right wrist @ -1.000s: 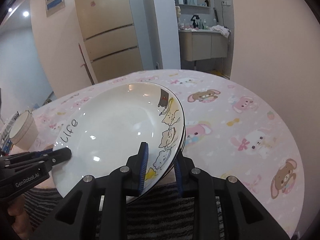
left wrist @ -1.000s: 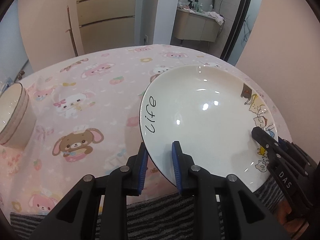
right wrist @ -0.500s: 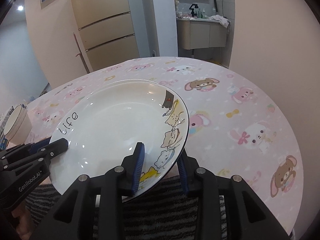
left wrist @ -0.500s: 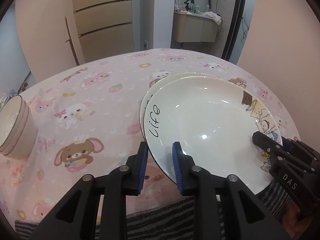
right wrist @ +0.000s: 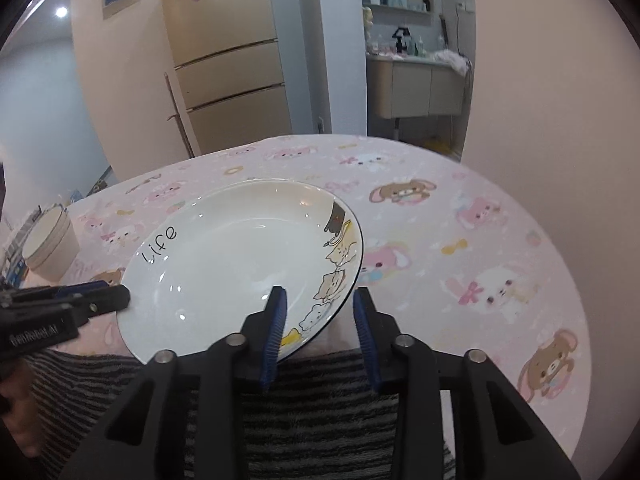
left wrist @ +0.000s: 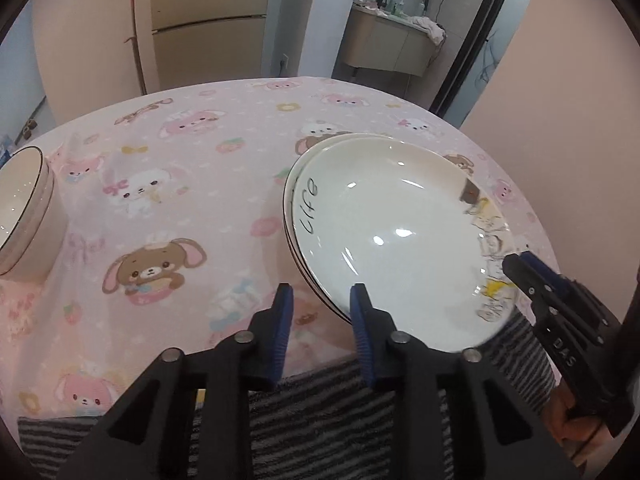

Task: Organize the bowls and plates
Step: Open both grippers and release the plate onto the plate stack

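Note:
A white plate with "Life" and cartoon cats (left wrist: 392, 236) (right wrist: 240, 256) lies on top of another white plate (left wrist: 294, 184) near the table's front edge. My left gripper (left wrist: 322, 320) is open, its fingers straddling the stack's near left rim; it also shows in the right wrist view (right wrist: 120, 296). My right gripper (right wrist: 318, 320) is open around the stack's right rim by the cats; it also shows in the left wrist view (left wrist: 516, 264). Stacked beige bowls (left wrist: 24, 212) (right wrist: 48, 244) stand at the far left.
The round table has a pink cartoon tablecloth (left wrist: 180, 168) (right wrist: 460, 240). A striped grey cloth (left wrist: 320, 420) lies below the front edge. A fridge and a washroom counter stand behind. A wall is close on the right.
The Life plate came down from a tilted hold onto the plate under it. Both grippers opened and let go of its rim.

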The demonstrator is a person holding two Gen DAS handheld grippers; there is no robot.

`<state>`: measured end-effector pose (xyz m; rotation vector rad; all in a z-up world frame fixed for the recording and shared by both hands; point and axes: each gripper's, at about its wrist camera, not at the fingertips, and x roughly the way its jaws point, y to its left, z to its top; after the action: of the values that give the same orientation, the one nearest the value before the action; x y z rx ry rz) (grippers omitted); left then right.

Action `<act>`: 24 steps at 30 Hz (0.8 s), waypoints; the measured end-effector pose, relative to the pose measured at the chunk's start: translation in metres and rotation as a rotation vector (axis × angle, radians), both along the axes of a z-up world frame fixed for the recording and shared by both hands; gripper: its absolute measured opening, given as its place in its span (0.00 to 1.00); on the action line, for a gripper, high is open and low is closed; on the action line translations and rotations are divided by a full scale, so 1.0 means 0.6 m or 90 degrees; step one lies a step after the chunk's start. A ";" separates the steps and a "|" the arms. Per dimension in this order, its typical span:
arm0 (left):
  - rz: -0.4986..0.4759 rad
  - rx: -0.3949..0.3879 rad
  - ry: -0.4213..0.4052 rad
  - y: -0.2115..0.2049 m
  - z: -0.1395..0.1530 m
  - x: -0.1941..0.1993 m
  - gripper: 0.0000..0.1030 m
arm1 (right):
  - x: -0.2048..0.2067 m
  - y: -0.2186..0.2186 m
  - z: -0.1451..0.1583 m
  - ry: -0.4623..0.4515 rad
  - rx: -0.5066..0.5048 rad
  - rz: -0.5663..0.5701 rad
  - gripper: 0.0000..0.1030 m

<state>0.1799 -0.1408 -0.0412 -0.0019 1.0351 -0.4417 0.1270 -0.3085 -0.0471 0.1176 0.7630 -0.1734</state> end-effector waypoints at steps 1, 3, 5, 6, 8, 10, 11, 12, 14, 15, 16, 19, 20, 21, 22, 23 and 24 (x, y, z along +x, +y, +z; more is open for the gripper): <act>0.000 0.002 -0.002 0.000 -0.001 -0.001 0.18 | 0.004 0.000 -0.001 0.005 0.004 0.006 0.17; 0.004 0.007 -0.001 -0.001 -0.008 0.002 0.17 | 0.012 -0.003 -0.011 0.017 0.024 0.016 0.13; 0.012 0.000 -0.010 0.001 -0.007 0.006 0.17 | 0.012 -0.004 -0.013 0.008 0.020 0.009 0.13; 0.015 0.000 -0.013 0.004 -0.007 0.007 0.17 | 0.012 -0.004 -0.013 0.008 0.018 0.005 0.13; 0.022 -0.016 -0.023 0.012 -0.004 0.007 0.17 | 0.010 -0.008 -0.013 0.003 0.027 -0.003 0.13; 0.024 -0.029 -0.033 0.017 0.002 0.009 0.38 | 0.008 -0.019 -0.015 0.002 0.050 -0.008 0.17; 0.023 -0.035 -0.043 0.018 0.006 0.008 0.47 | 0.008 -0.024 -0.016 0.005 0.059 -0.014 0.25; 0.025 -0.035 -0.056 0.018 0.009 0.006 0.57 | 0.009 -0.029 -0.018 0.008 0.065 -0.021 0.33; 0.030 -0.026 -0.079 0.016 0.015 0.003 0.58 | 0.009 -0.042 -0.019 0.011 0.083 -0.029 0.38; 0.029 -0.023 -0.084 0.015 0.017 0.002 0.61 | 0.009 -0.046 -0.019 0.011 0.091 -0.028 0.38; 0.030 -0.024 -0.085 0.016 0.018 0.001 0.63 | 0.007 -0.051 -0.019 0.011 0.103 -0.027 0.38; 0.041 -0.018 -0.113 0.017 0.029 -0.008 0.63 | -0.001 -0.056 -0.013 0.006 0.101 -0.035 0.38; 0.039 -0.016 -0.125 0.017 0.037 -0.013 0.63 | -0.003 -0.057 -0.010 0.005 0.099 -0.035 0.38; 0.037 -0.018 -0.137 0.017 0.045 -0.019 0.64 | -0.005 -0.057 -0.006 0.003 0.099 -0.035 0.38; 0.038 -0.020 -0.149 0.019 0.054 -0.025 0.65 | -0.009 -0.057 0.002 -0.003 0.100 -0.033 0.38; 0.041 -0.020 -0.162 0.022 0.065 -0.033 0.66 | -0.012 -0.056 0.009 -0.007 0.101 -0.030 0.38; 0.043 -0.018 -0.174 0.025 0.076 -0.040 0.66 | -0.016 -0.052 0.022 -0.015 0.097 -0.022 0.38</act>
<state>0.1559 -0.1259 0.0046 -0.0018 0.7579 -0.3824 0.1171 -0.3396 -0.0341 0.2780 0.7504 -0.1468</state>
